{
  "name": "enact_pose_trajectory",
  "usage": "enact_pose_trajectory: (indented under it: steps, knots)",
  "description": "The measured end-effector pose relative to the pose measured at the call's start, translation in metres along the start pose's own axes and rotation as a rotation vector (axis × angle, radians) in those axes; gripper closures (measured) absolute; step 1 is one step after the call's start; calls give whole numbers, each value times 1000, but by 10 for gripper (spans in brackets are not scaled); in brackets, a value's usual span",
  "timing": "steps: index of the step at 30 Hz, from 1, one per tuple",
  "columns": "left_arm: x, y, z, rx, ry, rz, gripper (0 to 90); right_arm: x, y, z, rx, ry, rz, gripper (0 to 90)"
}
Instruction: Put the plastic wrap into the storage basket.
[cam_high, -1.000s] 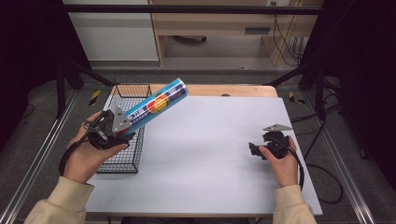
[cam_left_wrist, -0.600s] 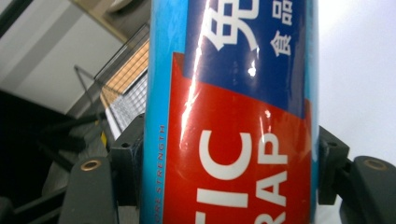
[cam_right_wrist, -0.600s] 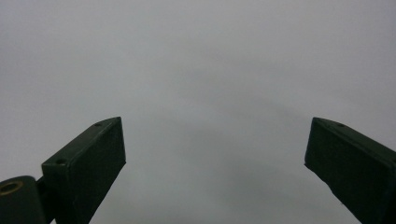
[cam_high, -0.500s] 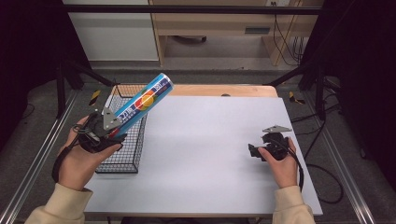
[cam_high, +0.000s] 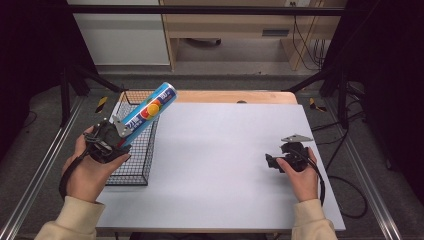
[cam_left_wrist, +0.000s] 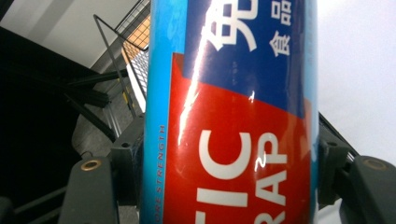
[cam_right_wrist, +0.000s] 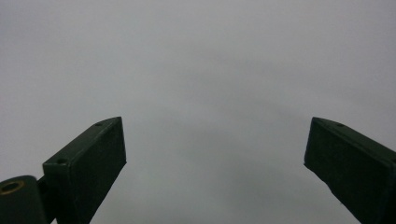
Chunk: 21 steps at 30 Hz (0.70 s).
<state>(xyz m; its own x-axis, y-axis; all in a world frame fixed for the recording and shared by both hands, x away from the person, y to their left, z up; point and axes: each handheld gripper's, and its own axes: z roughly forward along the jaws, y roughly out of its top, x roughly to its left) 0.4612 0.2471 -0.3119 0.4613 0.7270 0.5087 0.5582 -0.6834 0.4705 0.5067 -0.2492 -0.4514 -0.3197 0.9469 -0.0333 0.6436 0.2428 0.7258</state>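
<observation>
Over on the left, the left gripper (cam_high: 121, 136) is clamping a blue tube (cam_high: 150, 111) (red label, white lettering) between its jaws, holding it tilted up above the black wire basket (cam_high: 131, 172) sitting at the white table's (cam_high: 220, 160) left edge. On the right, the right gripper (cam_high: 272, 162) is resting low over the bare tabletop, its jaws standing wide apart and gripping nothing.

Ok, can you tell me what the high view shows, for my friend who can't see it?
A person's left gripper holds a blue tube tilted up over a black wire basket at the left edge of a white table. Their right gripper rests open on the table, holding nothing.
</observation>
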Motion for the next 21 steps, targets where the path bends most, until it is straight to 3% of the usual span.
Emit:
enact_pose_trajectory:
  steps: [8,12,21]
  knots:
    - [-2,1,3,38,10,-12,315,-1,-1,-2,-22,-6,13,58]
    - [-4,3,5,70,21,-13,315,2,0,1,-34,15,37,63]
    - [-7,4,7,137,42,-39,316,7,-2,5,-21,9,-6,63]
